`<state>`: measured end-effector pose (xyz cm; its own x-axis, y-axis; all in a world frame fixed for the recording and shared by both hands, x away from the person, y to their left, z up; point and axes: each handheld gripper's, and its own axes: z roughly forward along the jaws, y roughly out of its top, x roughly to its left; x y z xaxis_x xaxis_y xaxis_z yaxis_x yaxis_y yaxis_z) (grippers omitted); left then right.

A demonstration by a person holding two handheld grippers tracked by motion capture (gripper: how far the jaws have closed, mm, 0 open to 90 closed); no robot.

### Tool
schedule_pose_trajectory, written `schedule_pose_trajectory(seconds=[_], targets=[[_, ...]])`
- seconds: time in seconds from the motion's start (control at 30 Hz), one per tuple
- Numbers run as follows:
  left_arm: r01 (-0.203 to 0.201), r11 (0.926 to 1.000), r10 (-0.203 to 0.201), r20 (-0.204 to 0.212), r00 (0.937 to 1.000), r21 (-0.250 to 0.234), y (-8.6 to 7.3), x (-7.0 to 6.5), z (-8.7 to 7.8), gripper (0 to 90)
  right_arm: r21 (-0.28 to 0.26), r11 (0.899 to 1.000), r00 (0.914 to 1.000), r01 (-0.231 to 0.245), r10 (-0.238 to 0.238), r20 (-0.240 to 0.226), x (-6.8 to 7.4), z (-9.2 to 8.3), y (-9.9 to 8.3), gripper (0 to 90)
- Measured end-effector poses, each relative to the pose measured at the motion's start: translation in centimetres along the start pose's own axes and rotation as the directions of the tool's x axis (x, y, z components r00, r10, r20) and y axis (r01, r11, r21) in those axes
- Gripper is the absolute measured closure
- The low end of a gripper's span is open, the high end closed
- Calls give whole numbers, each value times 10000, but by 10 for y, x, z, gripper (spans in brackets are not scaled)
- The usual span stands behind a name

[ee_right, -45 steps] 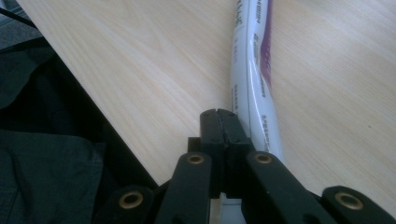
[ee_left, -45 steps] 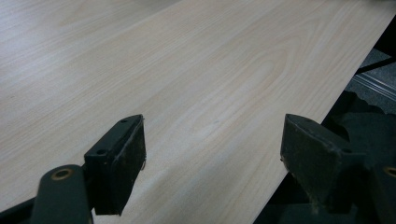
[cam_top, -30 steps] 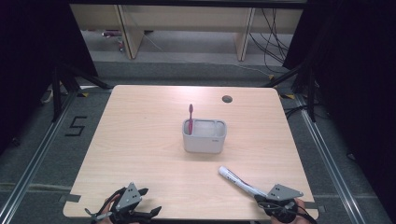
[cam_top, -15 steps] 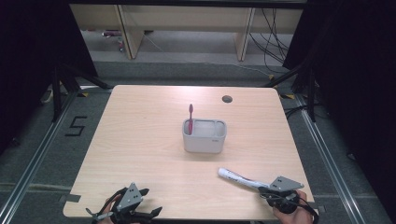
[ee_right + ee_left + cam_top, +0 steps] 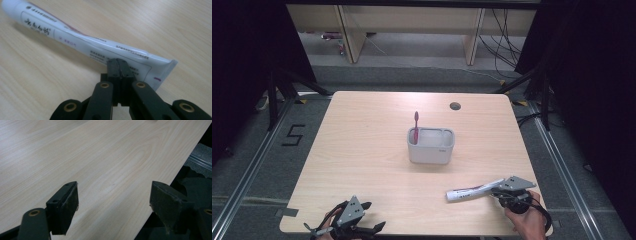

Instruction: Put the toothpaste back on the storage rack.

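A white toothpaste tube (image 5: 474,190) with red print lies across the front right of the table, cap end pointing left. My right gripper (image 5: 498,190) is shut on its flat crimped tail; in the right gripper view the jaws pinch the tail (image 5: 140,62) at the right gripper's (image 5: 121,66) tip. Whether the cap end rests on the wood I cannot tell. My left gripper (image 5: 373,216) sits at the front left edge, open, with only bare wood between the jaws of the left gripper (image 5: 113,192). A grey holder (image 5: 430,146) at mid-table has a red toothbrush (image 5: 416,125) standing in it.
The light wooden table (image 5: 362,140) has a round cable hole (image 5: 455,106) at the back right. Dark floor with metal rails surrounds it, with a "5" marked on the floor (image 5: 294,135) at left. Shelving legs stand beyond the far edge.
My right gripper has moved away from the front edge with the tube in it, and the tube has swung from pointing back-left to lying nearly crosswise. The left gripper has stayed put.
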<state>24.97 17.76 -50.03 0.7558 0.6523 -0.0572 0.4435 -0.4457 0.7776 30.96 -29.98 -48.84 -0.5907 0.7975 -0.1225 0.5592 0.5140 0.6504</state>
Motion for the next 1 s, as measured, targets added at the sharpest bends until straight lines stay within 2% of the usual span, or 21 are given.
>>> schedule_pose_trajectory(seconds=[0.47,0.63,0.67,0.73,0.9,0.97,1.0], targets=[[67,10000,-67,-11,10000,-67,0,0,1,228,173,9997,9998,158,-161,140,-11,19,22,900],[72,10000,-72,17,10000,-14,0,0,0,227,253,9994,9996,221,-225,161,-10,25,29,900],[82,10000,-82,12,10000,-31,0,0,0,227,288,9996,9999,74,-78,141,-9,27,31,900],[78,9999,-78,-22,10000,-74,0,0,1,227,268,9992,9995,290,-293,111,-11,30,33,900],[76,10000,-76,-11,10000,-61,0,0,0,227,286,9988,9992,392,-394,77,-9,36,40,900],[71,10000,-71,-8,10000,-59,0,0,0,227,350,9990,9996,264,-265,31,-8,36,42,900],[70,10000,-70,-13,10000,-65,0,0,0,227,292,9985,9989,465,-468,72,-7,40,46,900]])
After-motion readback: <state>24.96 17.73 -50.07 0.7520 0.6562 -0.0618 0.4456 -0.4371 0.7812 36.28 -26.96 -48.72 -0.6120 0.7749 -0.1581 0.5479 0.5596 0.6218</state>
